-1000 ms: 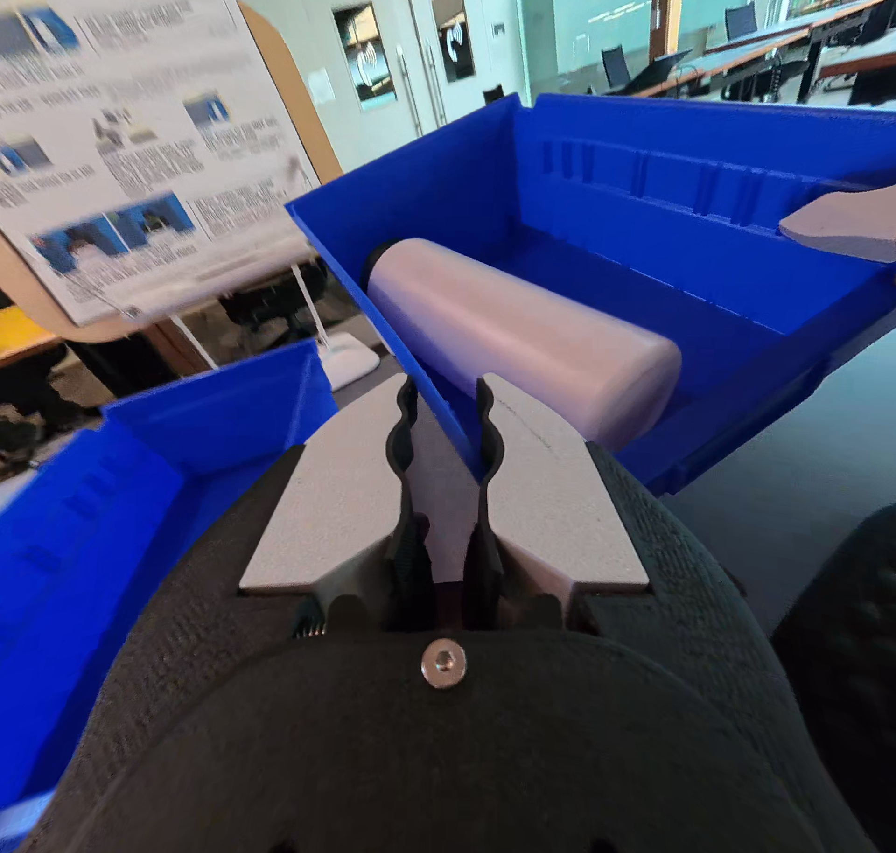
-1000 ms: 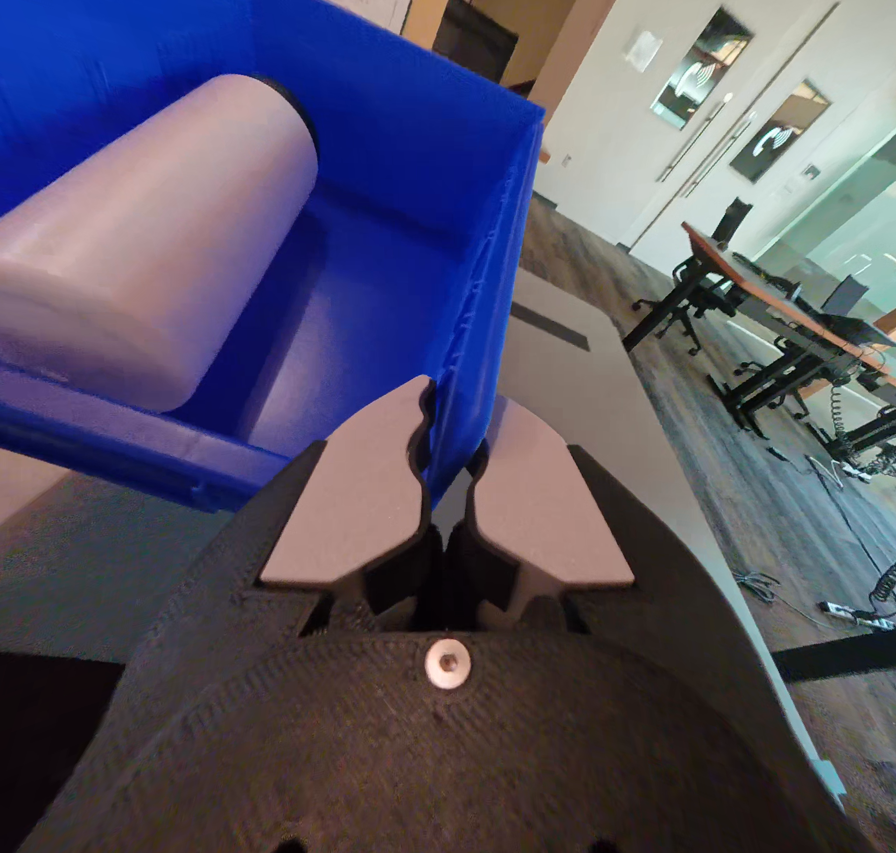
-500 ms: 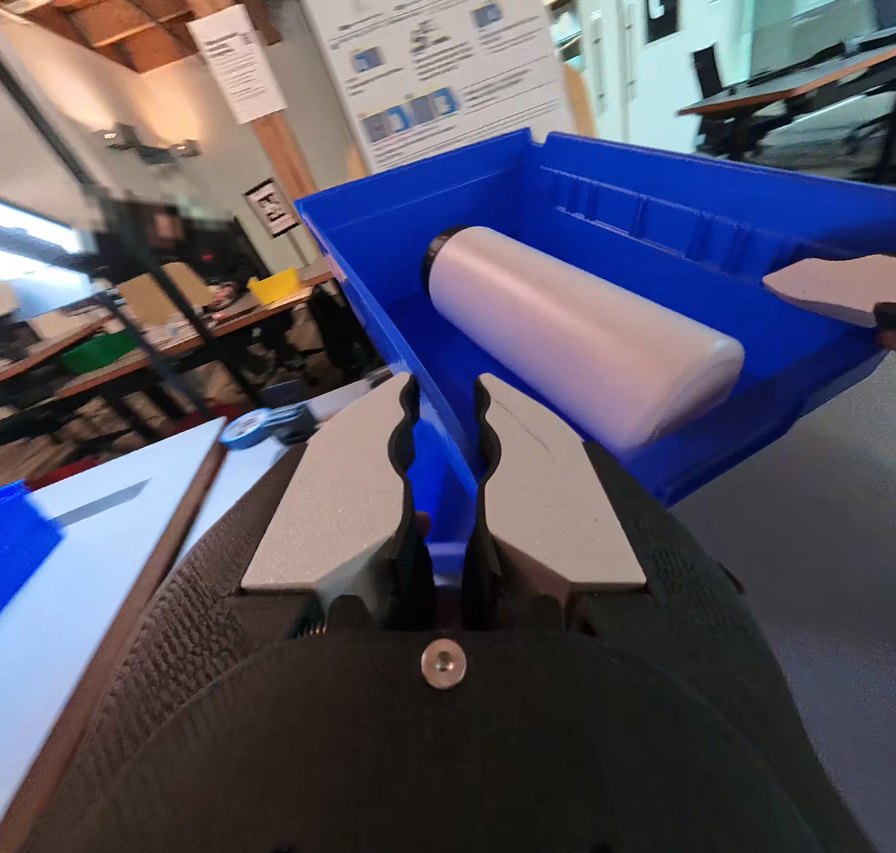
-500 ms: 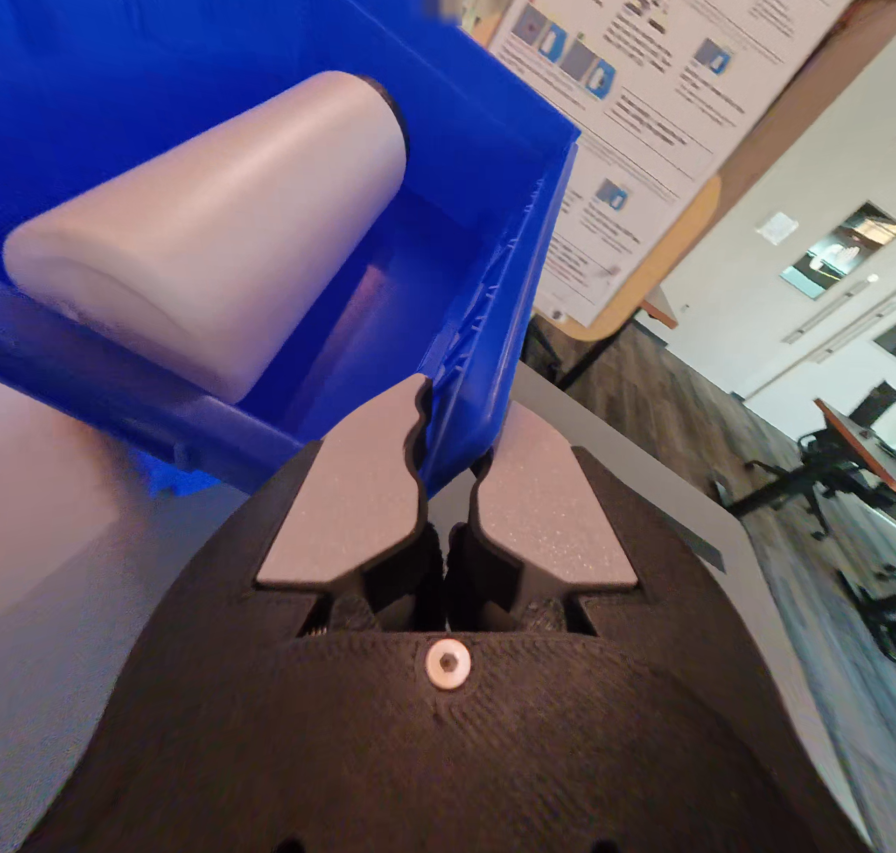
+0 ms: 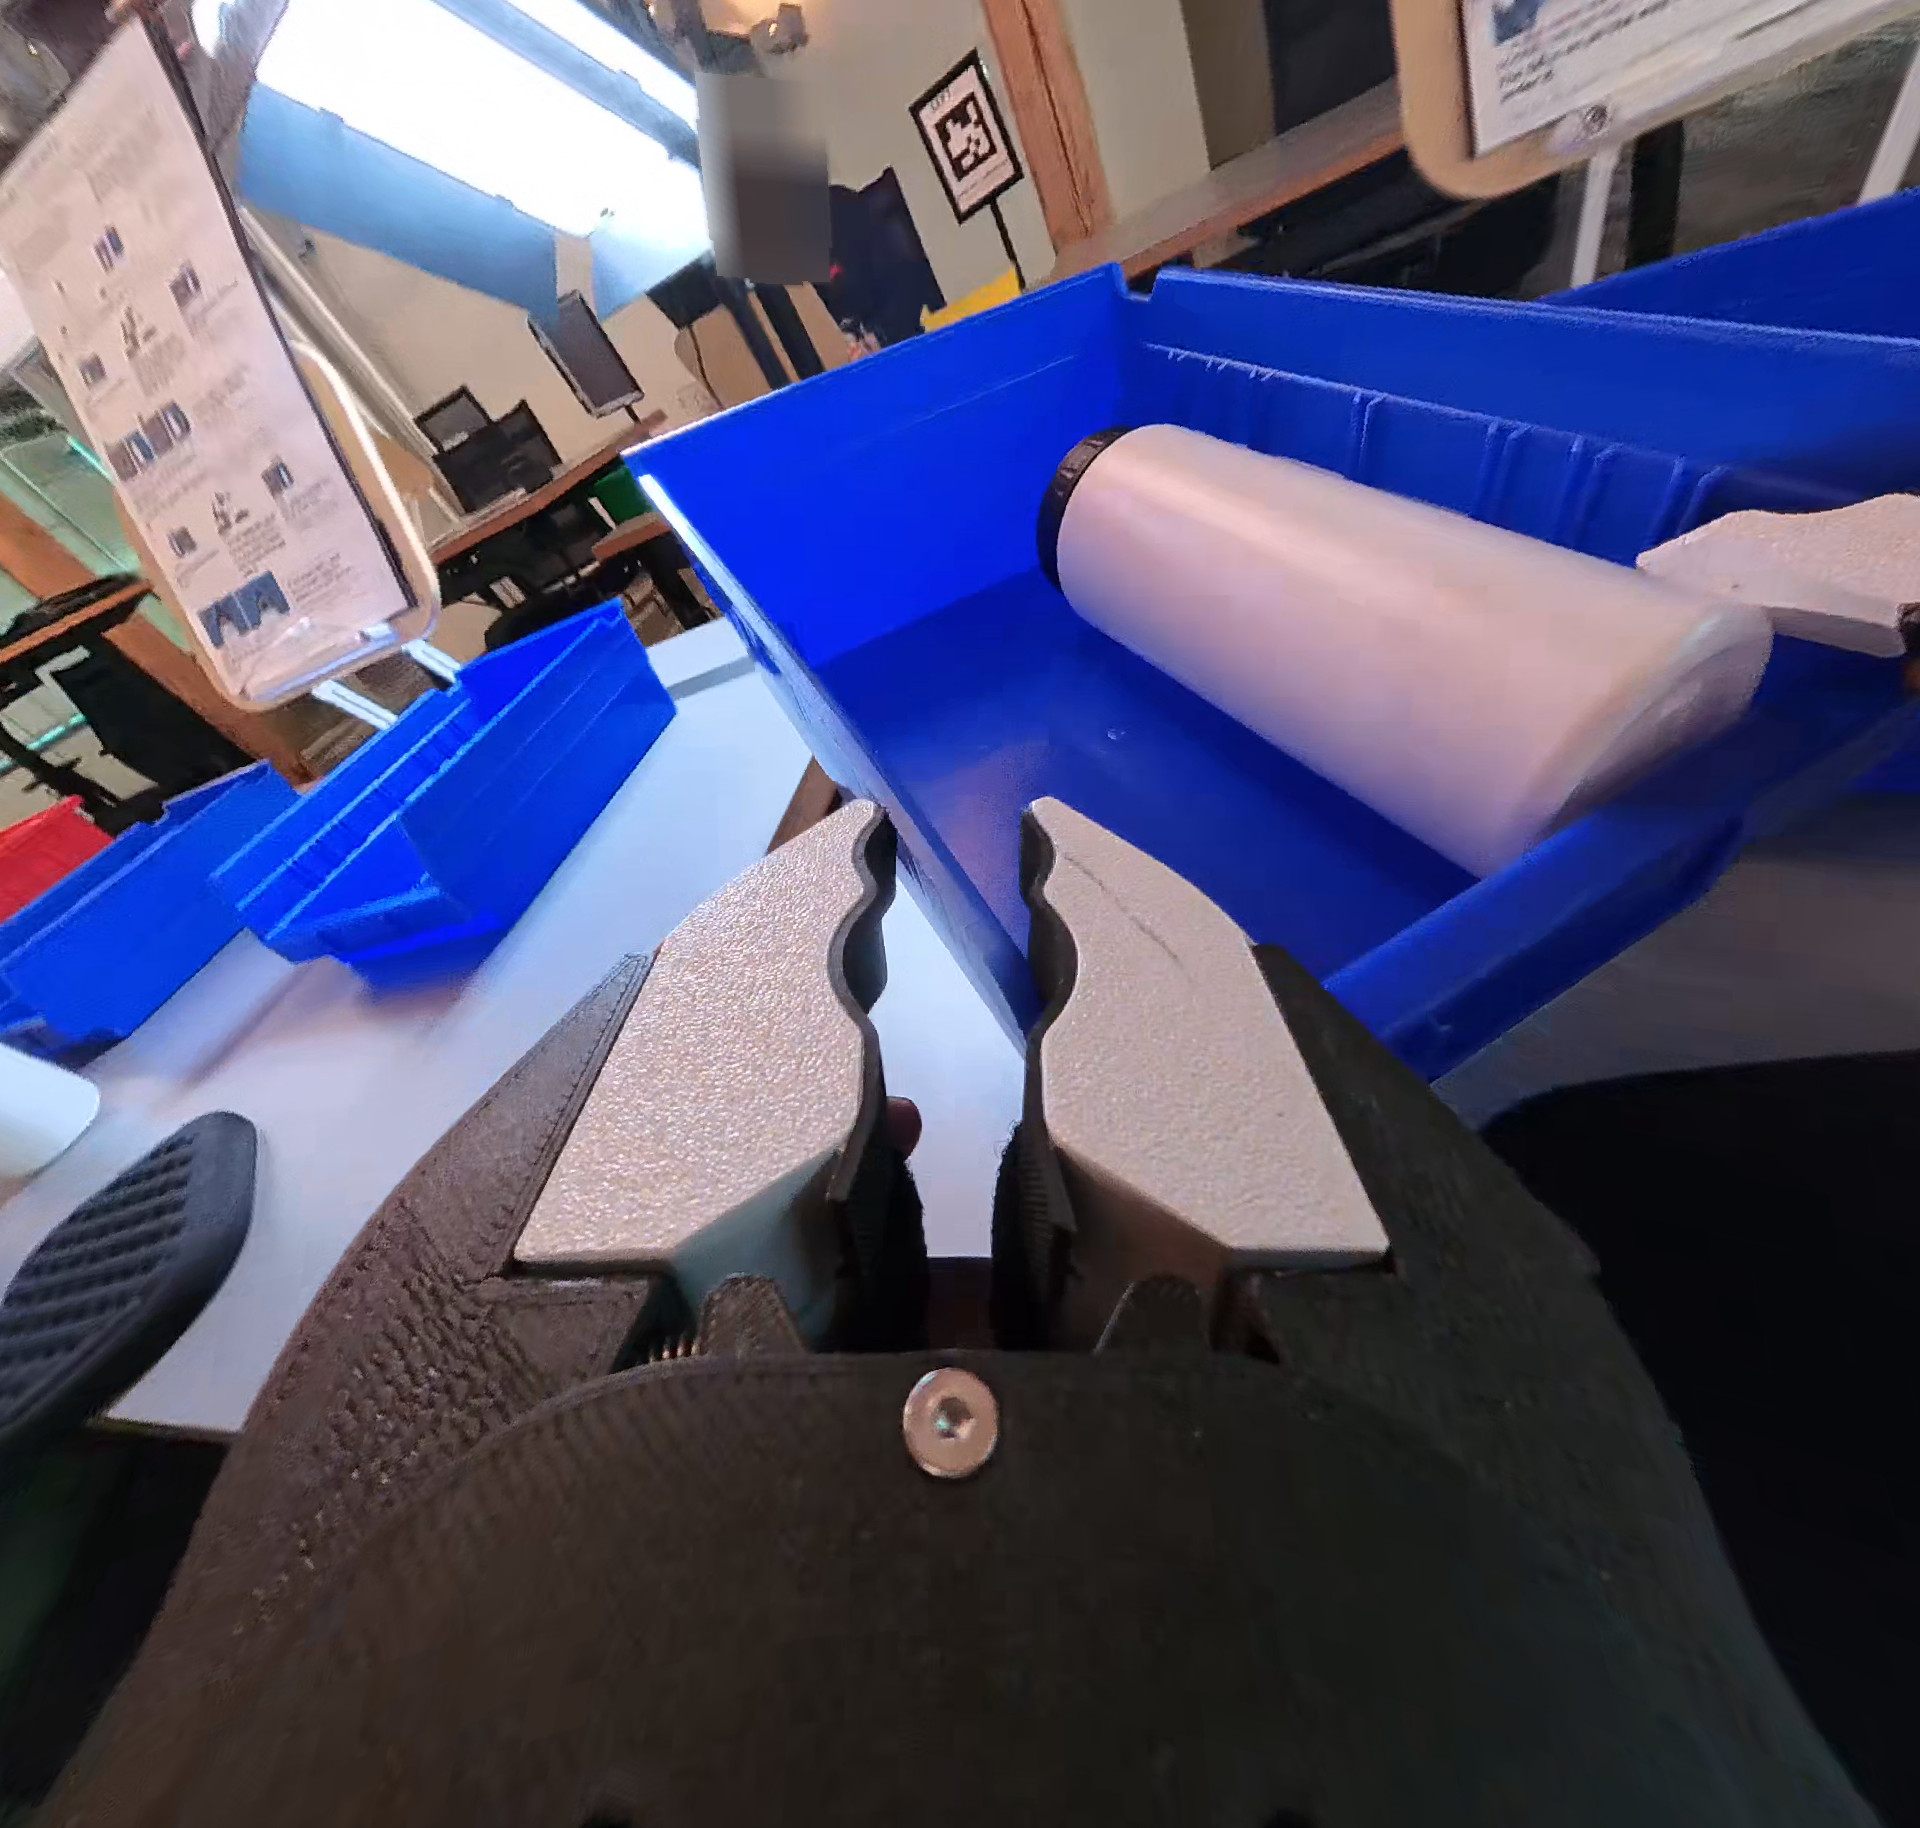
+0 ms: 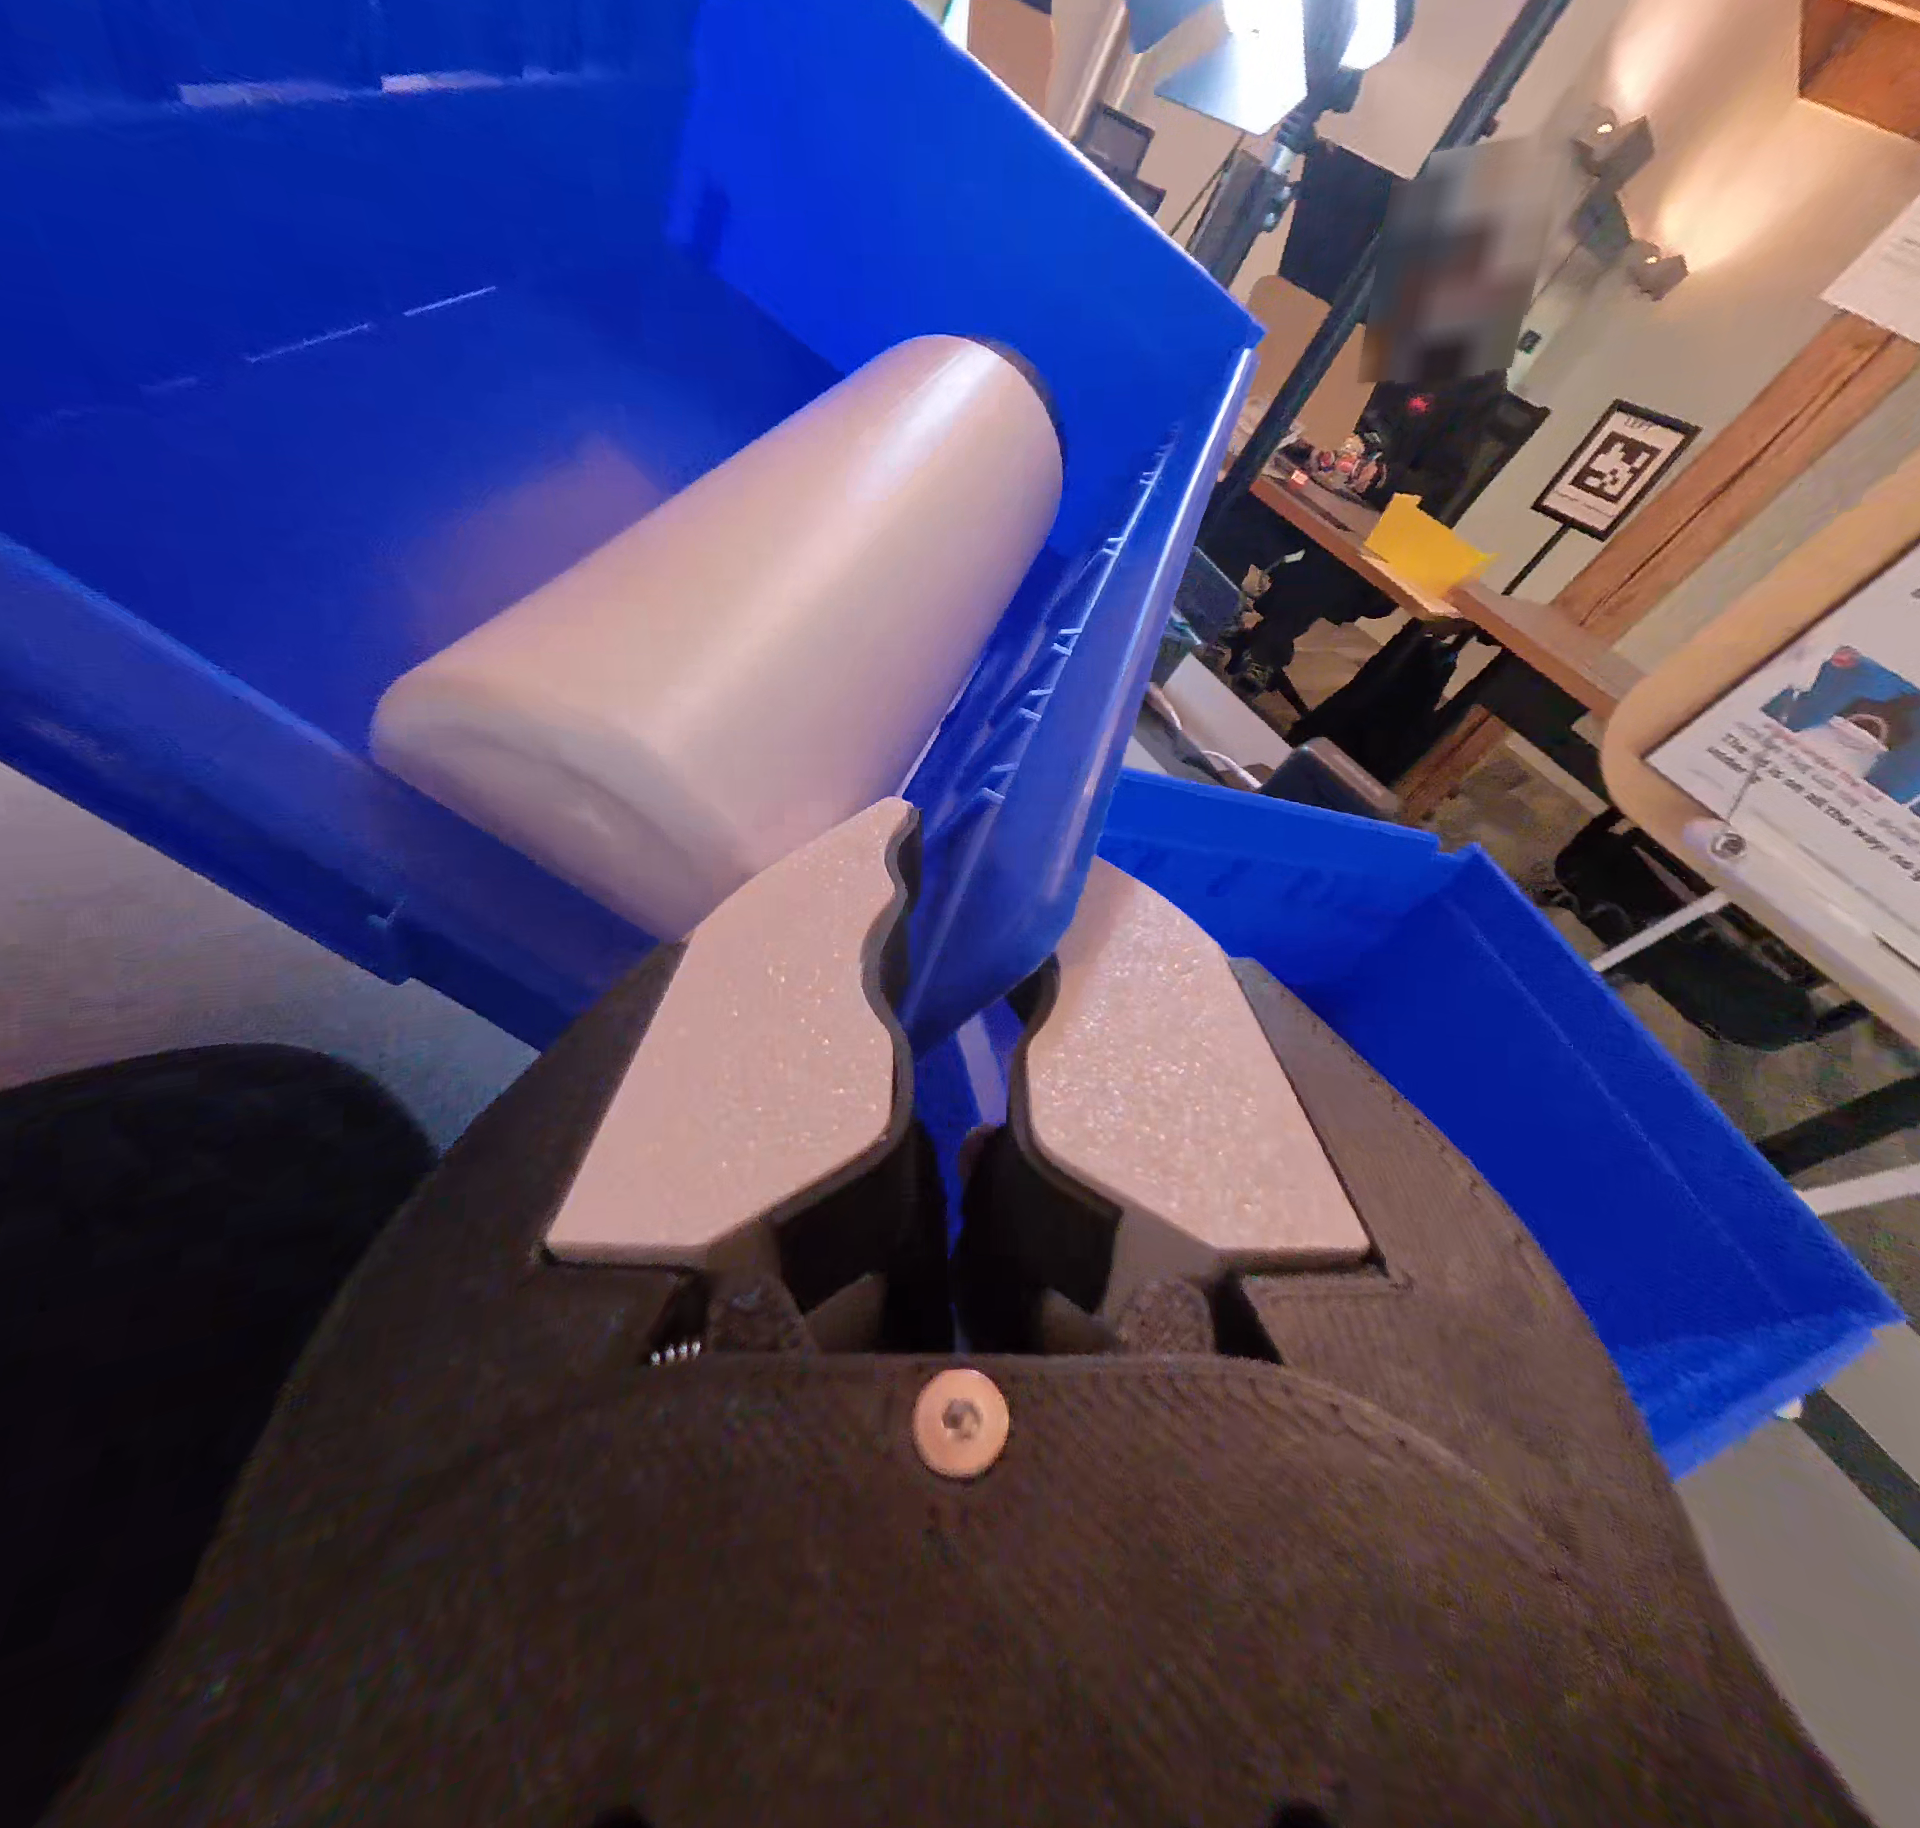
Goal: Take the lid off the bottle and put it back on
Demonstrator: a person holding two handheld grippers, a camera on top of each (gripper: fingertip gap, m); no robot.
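While both grippers are clamped on the blue bin (image 5: 914, 490), the bottle itself is untouched, so the lid work has not begun; this looks like the carrying stage that comes first. The left gripper (image 5: 956, 905) has its jaws nearly together, with the bin's left side wall running between them. The right gripper (image 6: 971, 905) has its jaws drawn in tight on the opposite wall near its front corner. The bin is tipped and appears lifted off the pale surface (image 5: 623, 989), though I cannot see its underside.

Inside lies the bottle (image 5: 1382, 635), pale lilac, on its side along the bin floor, base toward the low front edge and resting against it. Its black lid (image 5: 1060, 511) is on and points to the back wall. A second blue bin (image 6: 1455, 957) sits just beyond the right gripper, and a stack of shallow blue trays (image 5: 447, 791) lies off to the left.

Next, I'd judge, the bin needs setting down level so the bottle stops rolling. Then both sets of jaws must let go of the walls, one taking the body and the other the lid.
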